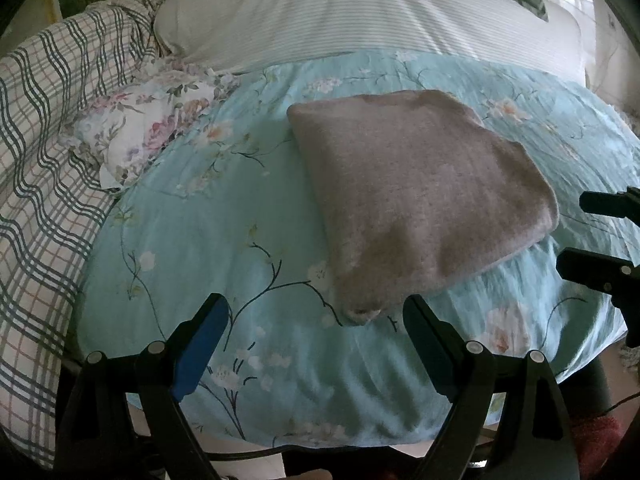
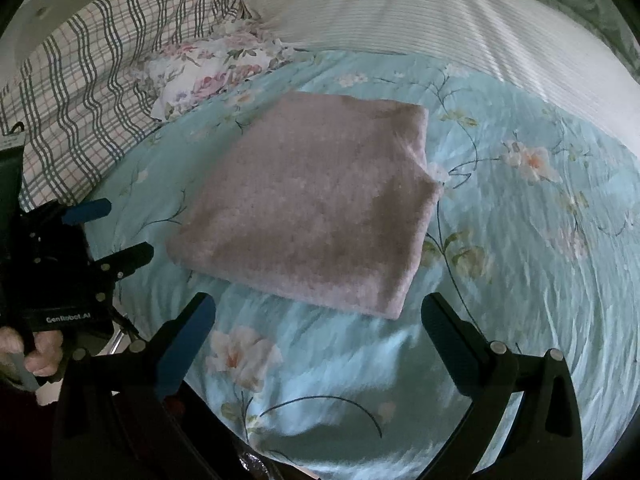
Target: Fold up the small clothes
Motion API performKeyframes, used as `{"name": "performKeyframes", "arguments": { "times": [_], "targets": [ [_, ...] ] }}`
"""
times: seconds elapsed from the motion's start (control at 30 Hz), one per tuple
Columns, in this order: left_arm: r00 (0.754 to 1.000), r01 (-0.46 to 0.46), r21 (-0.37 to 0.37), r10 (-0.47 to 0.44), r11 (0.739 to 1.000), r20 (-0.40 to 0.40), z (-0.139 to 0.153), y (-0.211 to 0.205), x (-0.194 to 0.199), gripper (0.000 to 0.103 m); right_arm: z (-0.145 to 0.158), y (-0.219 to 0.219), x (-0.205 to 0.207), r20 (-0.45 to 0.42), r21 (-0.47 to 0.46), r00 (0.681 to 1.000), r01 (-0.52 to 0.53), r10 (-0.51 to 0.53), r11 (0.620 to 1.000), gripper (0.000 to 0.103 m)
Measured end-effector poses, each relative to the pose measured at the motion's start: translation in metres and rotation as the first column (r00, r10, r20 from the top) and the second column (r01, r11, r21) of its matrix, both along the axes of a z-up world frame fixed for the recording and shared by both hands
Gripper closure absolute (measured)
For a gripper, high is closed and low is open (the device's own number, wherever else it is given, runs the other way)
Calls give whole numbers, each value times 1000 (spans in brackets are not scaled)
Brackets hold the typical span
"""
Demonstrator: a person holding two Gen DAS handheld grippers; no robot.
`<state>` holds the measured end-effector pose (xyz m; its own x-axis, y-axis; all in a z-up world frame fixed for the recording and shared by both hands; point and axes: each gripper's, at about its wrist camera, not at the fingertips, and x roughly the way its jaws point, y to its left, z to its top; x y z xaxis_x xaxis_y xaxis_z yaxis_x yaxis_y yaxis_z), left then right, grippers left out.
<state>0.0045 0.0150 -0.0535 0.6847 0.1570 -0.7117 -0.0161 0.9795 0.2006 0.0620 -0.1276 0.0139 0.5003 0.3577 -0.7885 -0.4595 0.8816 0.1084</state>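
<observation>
Left hand-held gripper [image 1: 316, 320]: we are holding it with its jaws standing wide and nothing between them, low in the left wrist view, just short of the near corner of the folded cloth.
Right hand-held gripper [image 2: 318, 314]: we are keeping its jaws wide apart too, gripping nothing, at the bottom of the right wrist view, close to the cloth's near edge.
Hand [image 2: 40, 354]: at the lower left of the right wrist view, fingers are wrapping the grip of the left tool.
Folded pink cloth [image 1: 416, 200]: it is lying flat as a folded rectangle at mid-frame, touched by neither gripper.
Blue floral bedspread [image 1: 200, 260]: it is lying under the cloth and filling the lower frame.
Floral pillow [image 1: 144, 128]: it is sitting at the upper left.
Plaid blanket [image 1: 44, 140]: it is lying along the left edge.
Striped white bedding [image 1: 320, 12]: it is running across the top.
</observation>
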Motion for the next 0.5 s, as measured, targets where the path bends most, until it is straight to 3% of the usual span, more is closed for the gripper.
{"name": "performKeyframes", "arguments": {
  "times": [0.5],
  "targets": [
    [1000,-5,-12,5,1000,-13,1,6,14,13,-1,10,14,-13,-15,1000,-15,15,1000,0]
  ]
}}
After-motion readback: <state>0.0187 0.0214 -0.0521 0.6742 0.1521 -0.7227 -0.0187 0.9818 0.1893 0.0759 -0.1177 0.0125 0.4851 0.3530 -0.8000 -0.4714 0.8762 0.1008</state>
